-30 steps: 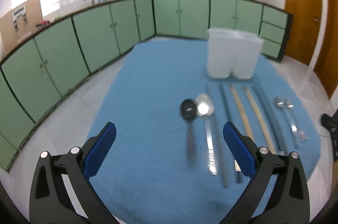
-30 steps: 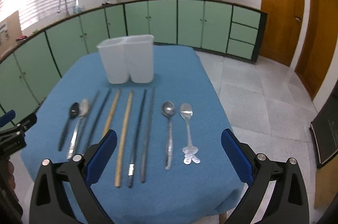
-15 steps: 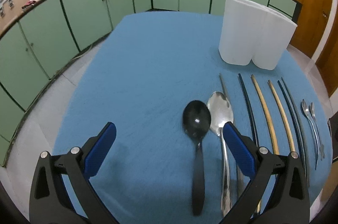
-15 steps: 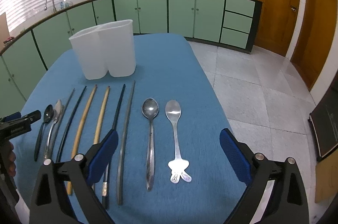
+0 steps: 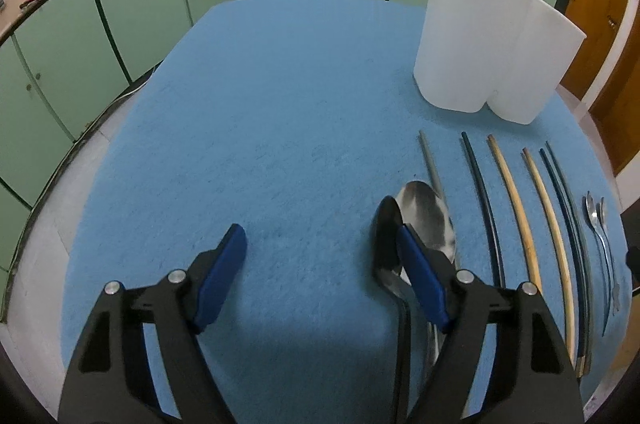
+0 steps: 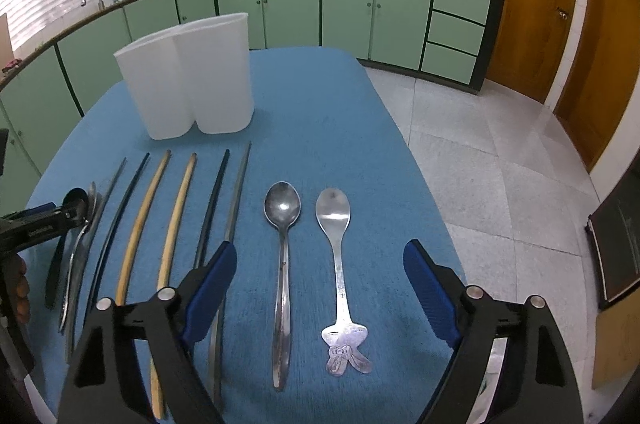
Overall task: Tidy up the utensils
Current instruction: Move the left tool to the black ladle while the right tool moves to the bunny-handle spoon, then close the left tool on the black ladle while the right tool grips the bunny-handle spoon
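The white holder [image 6: 188, 79] is sitting near the table's [image 5: 280, 83] far edge, insides hidden. Both grippers, left gripper [image 5: 320, 244] and right gripper [image 6: 320, 264], are tilting down, jaws spread but just been closing; utensils [image 6: 160, 224] lying along the near edge.

We see a matt, felt-like blue cloth [image 6: 320, 127] covering the table. The white holder [image 6: 188, 79] looks like translucent, frosted plastic. Two spoons [image 6: 282, 207] are polished metal with bright glints; the one with a cartoon-shaped handle end [image 6: 345, 344] is duller there. Two pale chopsticks [image 6: 176, 216] seem smooth wood or bamboo, though we cannot be sure. The dark chopsticks [image 6: 214, 199] look glossy. The black spoon [image 5: 386, 224] is shiny, the large spoon [image 5: 430, 220] beside it mirror-like metal. The gripper pads [image 6: 208, 284] are ribbed blue rubbery material on matt black plastic.
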`<action>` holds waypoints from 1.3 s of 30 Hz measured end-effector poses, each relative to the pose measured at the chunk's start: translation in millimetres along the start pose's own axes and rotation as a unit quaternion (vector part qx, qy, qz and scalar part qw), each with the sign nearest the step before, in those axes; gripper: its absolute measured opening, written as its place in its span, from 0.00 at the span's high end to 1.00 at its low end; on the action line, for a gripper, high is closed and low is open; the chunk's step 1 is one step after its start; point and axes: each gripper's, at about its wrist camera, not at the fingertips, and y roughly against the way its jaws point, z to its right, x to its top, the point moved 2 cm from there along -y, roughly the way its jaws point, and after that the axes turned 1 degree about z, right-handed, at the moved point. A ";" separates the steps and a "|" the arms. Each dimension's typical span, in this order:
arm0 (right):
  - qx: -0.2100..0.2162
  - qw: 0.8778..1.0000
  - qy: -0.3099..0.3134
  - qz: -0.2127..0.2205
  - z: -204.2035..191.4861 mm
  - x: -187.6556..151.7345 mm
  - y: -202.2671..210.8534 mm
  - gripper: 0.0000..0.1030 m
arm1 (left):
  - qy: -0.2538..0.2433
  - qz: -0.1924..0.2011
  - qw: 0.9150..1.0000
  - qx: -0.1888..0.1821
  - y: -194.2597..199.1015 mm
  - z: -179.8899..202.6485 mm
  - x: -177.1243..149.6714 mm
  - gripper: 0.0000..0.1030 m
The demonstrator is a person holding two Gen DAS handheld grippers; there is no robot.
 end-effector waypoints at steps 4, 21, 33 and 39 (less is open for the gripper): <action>-0.001 1.000 0.001 -0.006 0.2 -0.3 -4.9 0.19 | -0.008 0.001 1.000 -0.004 -0.3 3.7 2.9 0.34; 0.015 1.000 -0.008 -0.021 27.9 16.3 -30.7 0.58 | -0.008 0.026 0.999 -0.042 16.8 3.0 4.2 0.84; 0.049 0.997 -0.013 -0.052 34.9 25.6 -61.4 0.65 | -0.017 0.026 0.998 -0.046 9.5 6.0 4.9 0.86; 0.064 0.997 -0.009 -0.052 30.7 25.5 -59.5 0.65 | -0.021 0.025 0.998 -0.045 6.0 7.3 5.4 0.85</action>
